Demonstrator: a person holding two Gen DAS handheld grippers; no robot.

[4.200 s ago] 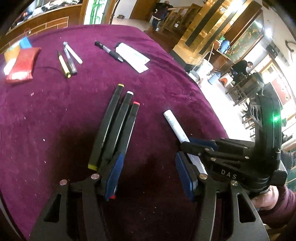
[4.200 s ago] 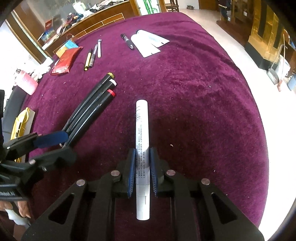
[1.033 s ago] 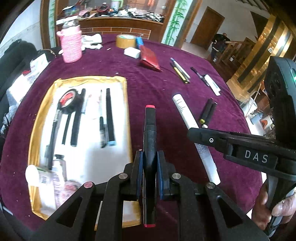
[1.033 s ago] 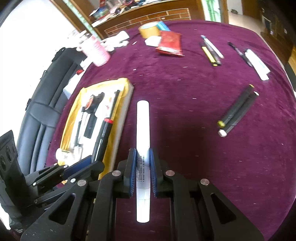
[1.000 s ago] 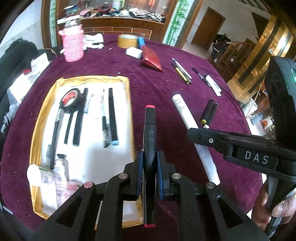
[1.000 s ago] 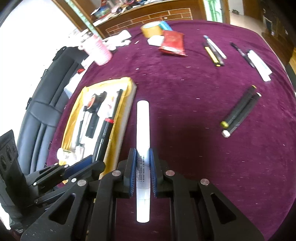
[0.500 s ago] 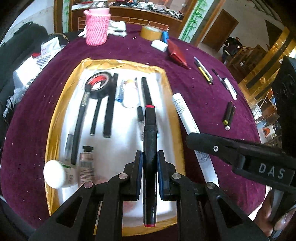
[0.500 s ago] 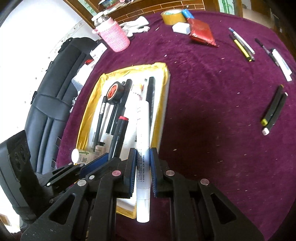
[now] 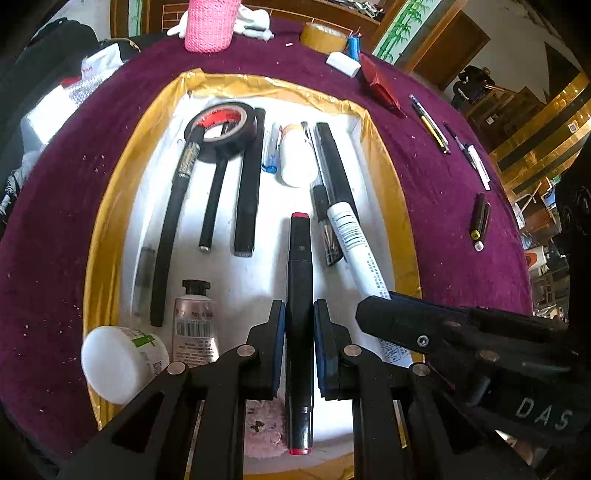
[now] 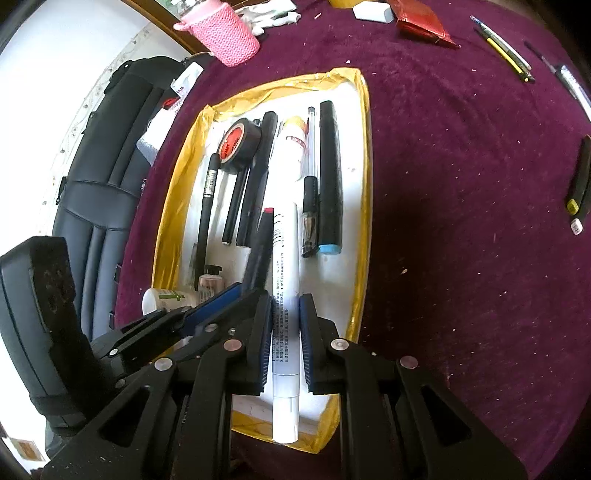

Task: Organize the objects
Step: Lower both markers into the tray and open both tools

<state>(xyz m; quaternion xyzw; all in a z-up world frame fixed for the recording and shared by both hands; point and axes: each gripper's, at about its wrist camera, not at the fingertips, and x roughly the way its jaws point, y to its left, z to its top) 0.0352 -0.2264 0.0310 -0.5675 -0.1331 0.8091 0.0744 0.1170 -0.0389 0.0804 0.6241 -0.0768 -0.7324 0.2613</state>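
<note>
Two hand-held grippers observed, each clamped on one item above the gold-rimmed tray [image 9: 397,206].

The left gripper [image 9: 299,349] has its blue pads pressed against a black marker [image 9: 300,280], one in number, with a red cap end at both tips. It lies along the gripper's line, over the white tray floor.

The right gripper [image 10: 284,332] is closed on one white tube-shaped pen [image 10: 284,258] bearing small printed text and a barcode. It hangs over the near right part of the tray, just beside the black marker.

Tray contents, near to far: one white round-lidded jar [image 9: 114,363], one small silver tube with a black cap [image 9: 194,321], one pink fuzzy item [image 9: 264,428] partly hidden. Beyond these, several long black pens and markers lie side by side; the exact count is unclear. One roll of black tape with a red core [image 9: 221,131] and one small white bottle [image 9: 295,158] sit at the far end.

Outside the tray, on the purple tablecloth [image 10: 461,221]: two dark markers [image 9: 480,218] together at right, one red packet [image 9: 380,86], one pink knitted holder [image 9: 208,24].
</note>
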